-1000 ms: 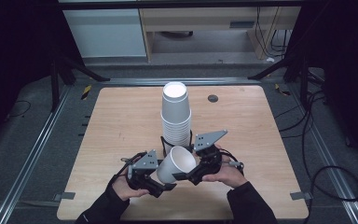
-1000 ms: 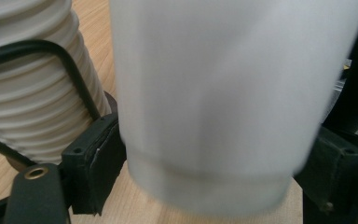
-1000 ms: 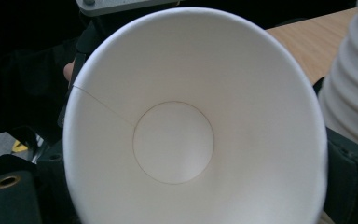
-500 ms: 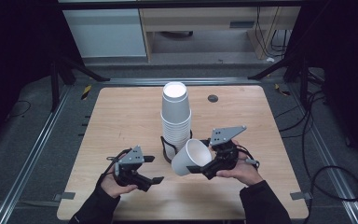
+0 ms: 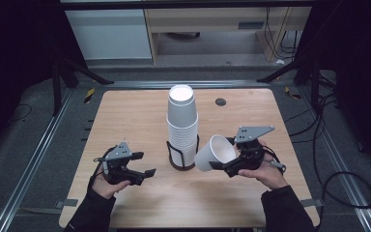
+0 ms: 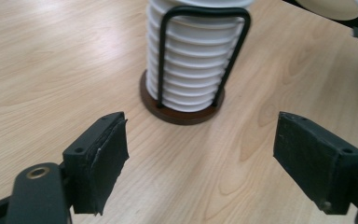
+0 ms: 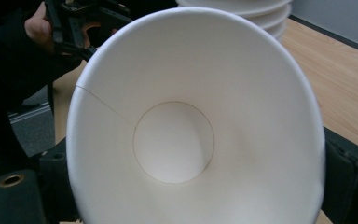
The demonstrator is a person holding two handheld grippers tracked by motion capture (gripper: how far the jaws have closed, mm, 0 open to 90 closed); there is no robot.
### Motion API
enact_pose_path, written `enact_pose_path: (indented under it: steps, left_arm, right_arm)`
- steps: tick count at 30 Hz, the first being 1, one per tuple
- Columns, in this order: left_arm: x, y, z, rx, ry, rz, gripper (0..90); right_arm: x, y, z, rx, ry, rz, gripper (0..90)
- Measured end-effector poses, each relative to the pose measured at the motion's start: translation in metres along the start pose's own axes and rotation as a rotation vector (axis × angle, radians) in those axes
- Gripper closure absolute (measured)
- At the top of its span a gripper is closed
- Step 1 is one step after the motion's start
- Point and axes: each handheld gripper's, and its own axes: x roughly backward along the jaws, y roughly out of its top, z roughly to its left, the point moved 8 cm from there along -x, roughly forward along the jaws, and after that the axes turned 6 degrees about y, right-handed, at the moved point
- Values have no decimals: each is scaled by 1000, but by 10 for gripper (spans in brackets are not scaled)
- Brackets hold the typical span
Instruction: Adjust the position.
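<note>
Cup (image 5: 215,152) in my right tongs (image 5: 222,164) is one white paper cup, lying on its side, with its open mouth turned toward the stack of cups (image 5: 182,126). A second ago both tongs were close together on this cup, near my edge of the desk (image 5: 125,116). Now they have pulled apart. The right tongs went off to the right with the cup, and the left tongs (image 5: 142,175) went to the left with nothing.

I think that means the hand-over is done and the cup is free. Now it needs a place to go.

My right tongs are clamped on the cup. In the right gripper view the cup (image 7: 191,126) sits between the two black jaws, one on each side.

My left tongs (image 6: 214,158) are apart with nothing between them, though the jaws have just been closing a little. They point at the stack (image 6: 196,56) in its black wire holder (image 6: 205,11).

Some things are hard to see. The cup hides the tips of the right jaws, so I cannot see just where they press. The top of the stack is cut off in the left gripper view.
</note>
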Motion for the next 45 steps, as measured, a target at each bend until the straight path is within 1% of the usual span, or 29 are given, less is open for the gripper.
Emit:
enact_pose_path:
  steps: [2,3,4,5,6,7,8,10,11,12,13,14,16,17,18,19,20,22,25,28,30,31,37,39,40,41,42,44,45]
  left_arm:
    - [1,0,2,6,3,1,173]
    - [3,-1,6,20,12,-5,173]
    - [3,-1,6,20,12,-5,175]
    - [4,-2,9,31,22,-4,175]
    - [4,-2,9,31,22,-4,175]
    - [4,-3,13,37,35,3,175]
    - [4,-3,13,37,35,3,175]
    - [4,-4,18,47,53,10,175]
    - [4,-5,23,65,72,14,174]
    - [4,-5,23,65,72,14,174]
    - [5,-6,27,73,91,17,174]
    - [5,-6,30,78,101,20,177]
    - [5,-7,34,94,118,18,179]
    - [5,-8,37,101,125,21,180]
    - [5,-8,37,101,125,21,179]
    - [5,-9,39,100,133,29,180]
    - [5,-11,40,95,145,36,183]
    - [5,-12,41,97,148,36,182]
    - [7,-12,43,103,160,32,182]
    - [7,-13,43,97,172,37,182]
    - [7,-13,44,98,182,39,183]
    - [6,-14,44,99,184,44,182]
    - [5,-15,46,106,196,50,184]
    - [5,-15,45,105,198,54,185]
    - [5,-15,45,105,198,54,185]
    - [4,-16,45,98,197,61,185]
    - [4,-16,45,99,198,64,185]
    - [3,-16,45,101,201,65,185]
    - [3,-16,45,97,201,67,184]
  right_arm:
    - [5,0,-5,-6,-22,0,106]
    - [7,0,-8,-10,-31,3,105]
    - [7,0,-8,-10,-31,3,105]
    - [10,-1,-13,-22,-50,7,105]
    - [12,-1,-16,-27,-63,9,105]
    - [13,-2,-19,-34,-74,13,105]
    - [13,-2,-19,-34,-74,13,105]
    - [17,-3,-26,-42,-101,12,105]
    - [21,-3,-34,-58,-136,7,104]
    - [23,-4,-38,-63,-157,5,104]
    - [23,-4,-38,-63,-157,5,104]
    - [27,-4,-44,-62,-192,5,104]
    - [32,-6,-54,-82,-238,2,103]
    - [34,-7,-57,-85,-249,3,104]
    - [34,-7,-57,-85,-249,3,104]
    - [37,-9,-62,-92,-272,4,104]
    - [39,-9,-64,-97,-279,3,104]
    - [40,-10,-66,-103,-287,5,104]
    - [46,-13,-74,-116,-335,29,104]
    - [52,-13,-82,-128,-378,32,105]
    - [54,-13,-84,-134,-389,31,104]
    - [58,-14,-90,-145,-413,38,104]
    - [65,-22,-105,-172,-485,90,104]
    - [67,-25,-109,-181,-504,109,104]
    - [67,-25,-109,-181,-504,109,104]
    - [69,-28,-114,-189,-524,132,103]
    - [70,-30,-115,-200,-532,140,103]
    - [71,-31,-118,-205,-537,147,103]
    - [73,-34,-122,-220,-549,154,103]
